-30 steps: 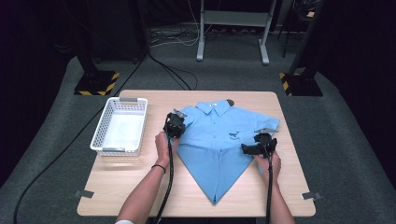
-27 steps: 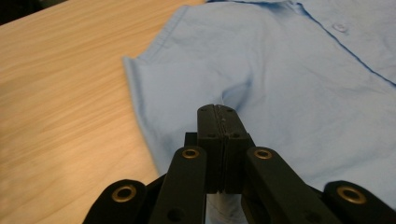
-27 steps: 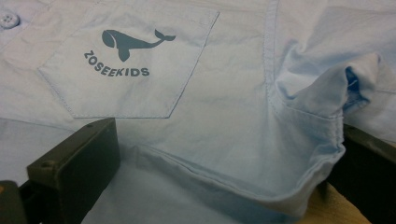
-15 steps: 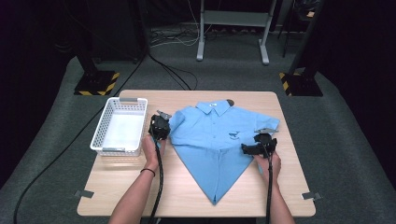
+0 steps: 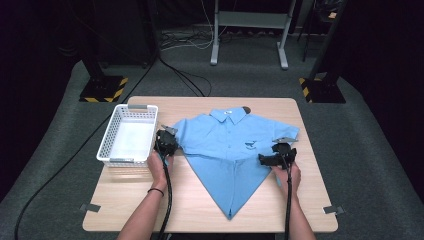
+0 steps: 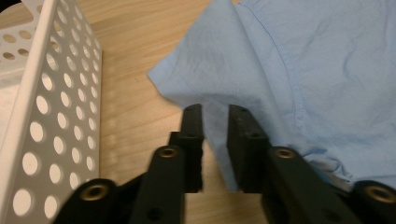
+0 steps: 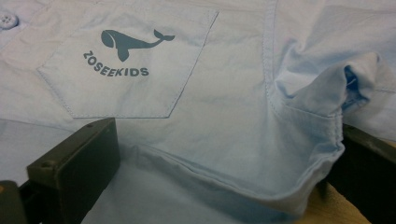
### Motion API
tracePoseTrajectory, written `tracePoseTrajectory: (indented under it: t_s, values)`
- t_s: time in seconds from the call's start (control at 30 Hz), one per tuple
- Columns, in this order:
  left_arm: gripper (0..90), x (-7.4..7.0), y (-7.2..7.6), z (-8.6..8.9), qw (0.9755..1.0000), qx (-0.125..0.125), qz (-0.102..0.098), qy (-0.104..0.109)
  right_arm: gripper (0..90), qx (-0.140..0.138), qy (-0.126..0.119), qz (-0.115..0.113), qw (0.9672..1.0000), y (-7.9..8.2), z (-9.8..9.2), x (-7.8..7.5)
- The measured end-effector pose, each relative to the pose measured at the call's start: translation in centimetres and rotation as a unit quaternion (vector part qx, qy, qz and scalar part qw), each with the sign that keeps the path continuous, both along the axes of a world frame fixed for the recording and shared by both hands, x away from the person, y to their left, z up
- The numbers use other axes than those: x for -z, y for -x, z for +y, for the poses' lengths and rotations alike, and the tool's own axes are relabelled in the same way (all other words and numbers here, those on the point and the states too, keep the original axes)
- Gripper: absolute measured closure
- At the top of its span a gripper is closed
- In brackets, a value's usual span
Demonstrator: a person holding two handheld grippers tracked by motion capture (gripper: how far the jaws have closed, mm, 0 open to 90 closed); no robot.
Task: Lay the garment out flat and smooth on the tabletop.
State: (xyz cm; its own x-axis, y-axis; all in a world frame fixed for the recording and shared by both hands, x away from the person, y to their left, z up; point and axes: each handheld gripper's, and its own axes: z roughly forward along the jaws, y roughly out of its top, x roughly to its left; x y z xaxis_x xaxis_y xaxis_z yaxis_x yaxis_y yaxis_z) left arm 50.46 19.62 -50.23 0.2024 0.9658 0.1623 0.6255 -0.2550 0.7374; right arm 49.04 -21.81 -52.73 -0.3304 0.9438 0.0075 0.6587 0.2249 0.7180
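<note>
A wooden table [image 5: 200, 210] bears a light blue short-sleeved shirt [image 5: 227, 150], lying front up at its middle with lower sides folded to a point. A white perforated basket [image 5: 128, 140] stands left. The left gripper [image 6: 215, 114], jaws just parting narrowly, straddles the sleeve hem. The right gripper [image 5: 265, 160] stands wide open around a fold.

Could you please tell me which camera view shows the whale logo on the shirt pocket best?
The right gripper view: the whale logo is large and readable. The high view shows a tiny dark mark; the left gripper view shows plain shirt fabric.
</note>
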Motion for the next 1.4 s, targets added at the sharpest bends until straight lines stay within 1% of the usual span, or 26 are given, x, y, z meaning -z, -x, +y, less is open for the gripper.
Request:
tracePoseTrajectory:
  t_s: [0.07,0.1,0.13,0.17,0.2,0.23,0.27,0.3,0.33,0.37,0.4,0.47,0.53,0.57,0.6,0.67,0.7,0.8,0.83,0.93,1.03,1.07,1.13,1.23,1.3,1.4]
  values:
    - [67.5,0.0,0.4,-0.1,1.0000,0.002,-0.006,0.005,0.0,0.000,0.000,0.000,1.0000,0.0,0.0,0.0]
    - [58.1,-0.3,0.6,-0.1,0.9999,-0.005,-0.004,0.014,0.0,0.000,0.000,0.000,1.0000,0.0,0.0,0.0]
    - [53.4,-0.3,0.6,-0.1,0.9999,-0.005,-0.004,0.014,0.0,0.000,0.000,0.000,1.0000,0.0,0.0,0.0]
    - [50.6,-0.4,0.7,-0.2,0.9998,-0.008,-0.007,0.018,0.0,0.000,0.000,0.000,1.0000,0.0,0.0,0.0]
    - [50.6,-0.6,0.8,-0.2,0.9996,-0.009,-0.011,0.023,0.0,0.000,0.000,0.000,1.0000,0.0,0.0,0.0]
    - [47.4,-0.8,1.0,-0.3,0.9995,-0.010,-0.013,0.027,0.0,0.001,0.000,0.000,1.0000,0.0,0.0,0.0]
    - [43.0,-1.1,1.2,-0.3,0.9994,-0.008,-0.016,0.030,0.0,0.000,0.000,0.000,1.0000,0.0,0.0,0.0]
    - [41.1,-1.6,1.6,-0.5,0.9989,-0.004,-0.024,0.039,0.0,0.001,0.000,0.000,1.0000,0.0,0.0,0.0]
    - [39.5,-1.6,1.6,-0.5,0.9989,-0.004,-0.024,0.039,0.0,0.000,0.000,0.000,1.0000,0.0,0.0,0.0]
    - [38.9,-2.0,2.0,-0.8,0.9982,0.006,-0.036,0.047,0.0,0.001,0.000,0.000,1.0000,0.0,0.0,0.0]
    - [37.6,-2.0,2.0,-0.8,0.9982,0.006,-0.036,0.047,0.0,0.001,0.000,0.000,1.0000,0.0,0.0,0.0]
    - [35.5,-2.4,2.4,-1.3,0.9974,0.017,-0.045,0.055,0.0,0.000,0.000,0.000,1.0000,0.0,0.0,0.0]
    - [29.1,-2.5,2.7,-2.2,0.9958,0.042,-0.052,0.063,0.0,0.001,0.000,0.000,1.0000,0.0,0.0,0.0]
    - [29.1,-2.5,2.7,-2.8,0.9951,0.055,-0.050,0.065,0.0,0.001,0.000,0.000,1.0000,0.0,0.0,0.0]
    - [26.7,-2.3,2.6,-3.5,0.9938,0.078,-0.040,0.068,0.0,0.001,0.000,0.000,1.0000,0.0,0.0,0.0]
    - [20.5,-1.6,2.1,-4.9,0.9918,0.111,-0.015,0.062,0.0,0.000,0.000,0.000,1.0000,0.0,0.0,0.0]
    - [20.5,-1.2,1.7,-5.5,0.9902,0.126,-0.003,0.060,0.0,0.000,0.000,0.000,1.0000,0.0,0.0,0.0]
    - [15.5,0.1,0.6,-6.5,0.9878,0.144,0.027,0.054,0.0,0.001,0.000,0.000,1.0000,0.0,0.0,0.0]
    - [14.2,0.6,0.1,-6.6,0.9880,0.140,0.037,0.053,0.0,0.001,0.000,0.000,1.0000,0.0,0.0,0.0]
    - [13.9,1.5,-0.8,-5.7,0.9897,0.123,0.050,0.055,0.0,0.001,0.000,0.000,1.0000,0.0,0.0,0.0]
    - [13.9,1.9,-1.0,-4.0,0.9905,0.102,0.058,0.071,0.0,0.001,0.000,0.000,1.0000,0.0,0.0,0.0]
    - [13.7,1.9,-1.0,-3.6,0.9901,0.099,0.059,0.080,0.0,0.001,0.000,0.000,1.0000,0.0,0.0,0.0]
    - [14.0,2.0,-1.0,-2.8,0.9917,0.085,0.059,0.077,0.0,0.001,0.000,0.000,1.0000,0.0,0.0,0.0]
    - [13.7,2.1,-0.9,-1.9,0.9929,0.073,0.054,0.077,0.0,0.001,0.000,0.000,1.0000,0.0,0.0,0.0]
    - [13.4,2.1,-0.9,-1.5,0.9933,0.068,0.053,0.078,0.0,0.001,0.000,0.000,1.0000,0.0,0.0,0.0]
    - [11.5,2.0,-0.9,-1.3,0.9935,0.060,0.058,0.077,0.0,0.002,0.000,0.000,1.0000,0.0,0.0,0.0]
